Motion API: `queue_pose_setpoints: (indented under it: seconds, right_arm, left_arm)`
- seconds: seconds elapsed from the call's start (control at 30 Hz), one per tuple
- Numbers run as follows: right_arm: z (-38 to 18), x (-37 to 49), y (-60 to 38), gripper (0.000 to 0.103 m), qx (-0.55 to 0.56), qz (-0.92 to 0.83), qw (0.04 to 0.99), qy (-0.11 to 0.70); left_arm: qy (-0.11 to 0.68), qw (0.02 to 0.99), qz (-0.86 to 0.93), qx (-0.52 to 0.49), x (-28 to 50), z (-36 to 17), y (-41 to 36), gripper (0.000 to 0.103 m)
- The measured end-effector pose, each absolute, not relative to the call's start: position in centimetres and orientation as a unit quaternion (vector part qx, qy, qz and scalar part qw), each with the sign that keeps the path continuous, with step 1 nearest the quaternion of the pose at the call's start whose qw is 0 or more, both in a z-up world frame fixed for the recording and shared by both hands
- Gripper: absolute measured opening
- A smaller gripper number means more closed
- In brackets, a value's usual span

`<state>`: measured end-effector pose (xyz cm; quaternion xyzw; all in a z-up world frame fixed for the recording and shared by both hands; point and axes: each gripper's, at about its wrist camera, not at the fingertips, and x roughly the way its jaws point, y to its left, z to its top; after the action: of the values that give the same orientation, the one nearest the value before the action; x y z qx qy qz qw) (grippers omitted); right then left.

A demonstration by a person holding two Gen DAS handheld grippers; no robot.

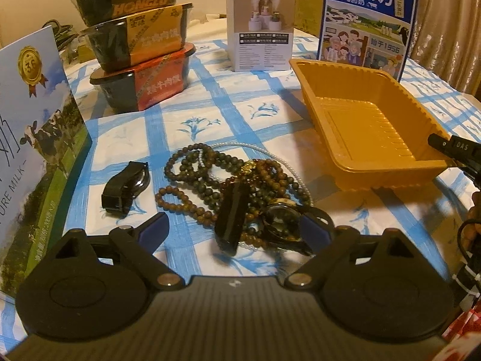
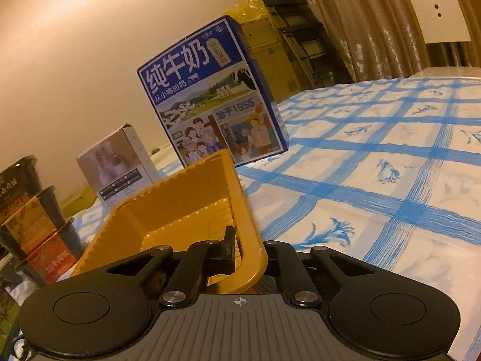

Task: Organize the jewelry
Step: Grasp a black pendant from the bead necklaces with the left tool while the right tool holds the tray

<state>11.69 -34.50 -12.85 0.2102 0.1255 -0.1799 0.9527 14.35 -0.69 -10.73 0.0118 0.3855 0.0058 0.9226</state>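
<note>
Tangled pile of brown wooden bead bracelets, pearl strand and black watches [image 1: 240, 189] lies on blue-checked tablecloth [image 1: 210, 105], w/ one black strap's long axis toward cam. Left gripper [image 1: 234, 225] spread wide around pile's near edge. Right gripper [image 2: 249, 249] clamped on yellow plastic tray [image 2: 180, 210] rim, right of pile.

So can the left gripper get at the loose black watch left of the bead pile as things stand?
Probably yes. The left gripper is open just short of the bead pile, and the black watch lies apart on bare tablecloth, nothing covering it.
</note>
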Motion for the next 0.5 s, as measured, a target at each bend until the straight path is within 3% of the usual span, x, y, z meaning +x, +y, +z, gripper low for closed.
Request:
queue_pose_setpoints:
  seconds: [0.4,0.5]
  right_arm:
    - [-11.0,7.2,-35.0,0.006,0.168,-0.190,0.957,0.142]
    - [-11.0,6.6,-34.9,0.006,0.168,-0.192,0.956,0.147]
  left_arm:
    - [0.368,0.929,-0.050,-0.007,12.5,-10.2,-2.7,0.088]
    - [0.368,0.928,-0.055,0.000,12.9,-10.6,-3.7,0.079]
